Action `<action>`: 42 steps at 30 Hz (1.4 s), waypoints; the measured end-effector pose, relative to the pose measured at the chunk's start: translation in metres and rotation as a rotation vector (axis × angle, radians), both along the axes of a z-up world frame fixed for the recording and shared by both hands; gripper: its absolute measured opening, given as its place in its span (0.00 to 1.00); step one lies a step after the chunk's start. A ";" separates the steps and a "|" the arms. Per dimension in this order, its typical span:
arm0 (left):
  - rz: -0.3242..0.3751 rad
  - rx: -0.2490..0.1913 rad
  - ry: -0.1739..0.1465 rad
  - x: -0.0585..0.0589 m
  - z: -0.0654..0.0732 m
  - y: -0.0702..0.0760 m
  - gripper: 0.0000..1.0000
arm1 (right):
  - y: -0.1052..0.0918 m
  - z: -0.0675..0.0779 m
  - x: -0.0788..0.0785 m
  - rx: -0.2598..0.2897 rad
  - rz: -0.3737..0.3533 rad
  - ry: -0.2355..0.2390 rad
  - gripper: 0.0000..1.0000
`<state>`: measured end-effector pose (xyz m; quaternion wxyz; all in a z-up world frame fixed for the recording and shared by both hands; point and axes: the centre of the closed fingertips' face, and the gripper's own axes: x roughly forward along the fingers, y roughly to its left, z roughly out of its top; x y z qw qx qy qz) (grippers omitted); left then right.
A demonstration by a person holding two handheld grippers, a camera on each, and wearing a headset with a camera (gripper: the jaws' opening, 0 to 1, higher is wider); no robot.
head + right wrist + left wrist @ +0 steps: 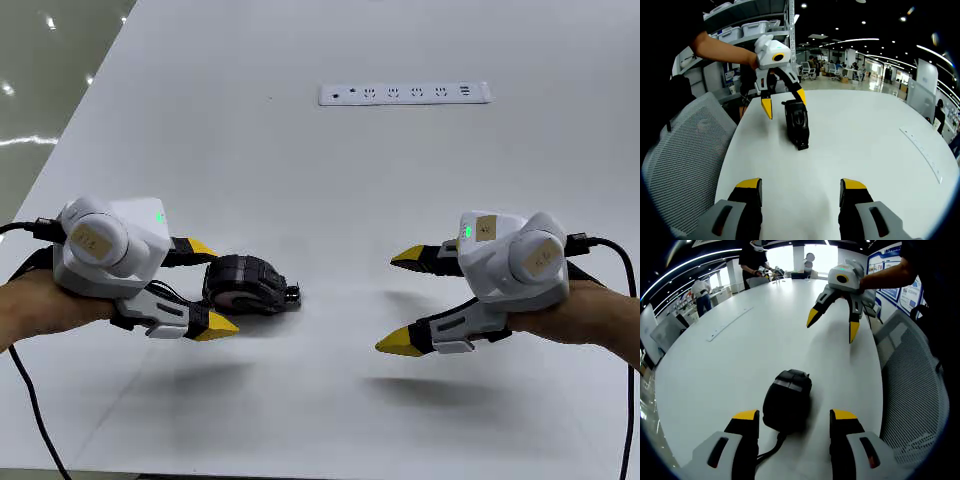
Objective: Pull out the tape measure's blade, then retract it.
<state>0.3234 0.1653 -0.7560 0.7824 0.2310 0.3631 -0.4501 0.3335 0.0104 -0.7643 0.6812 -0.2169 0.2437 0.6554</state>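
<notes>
White tabletop (330,420), near to far. Two grippers are held at the near side. The left gripper (215,286) has its two yellow-tipped jaws spread wide, and the one black tape measure (245,285) lies on the table between their tips, unclamped. The right gripper (392,303), well apart to the right, has its jaws likewise spread over bare table. One white power strip (405,93) lies at the far side.

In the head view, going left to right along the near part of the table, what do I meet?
Left tool → tape measure, lying between that tool's open jaws → right tool, open and apart from the tape measure.
</notes>
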 end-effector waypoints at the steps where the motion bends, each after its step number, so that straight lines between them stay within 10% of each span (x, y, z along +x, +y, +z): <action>1: -0.011 0.007 0.004 0.000 -0.001 0.000 0.49 | 0.002 0.000 0.001 -0.002 0.008 -0.004 0.60; 20: -0.130 0.092 0.038 0.009 -0.013 0.004 0.31 | 0.040 -0.012 0.008 -0.033 0.118 -0.025 0.40; 42: -0.173 0.067 0.029 0.012 -0.014 0.004 0.25 | 0.081 -0.023 0.010 -0.042 0.165 -0.016 0.27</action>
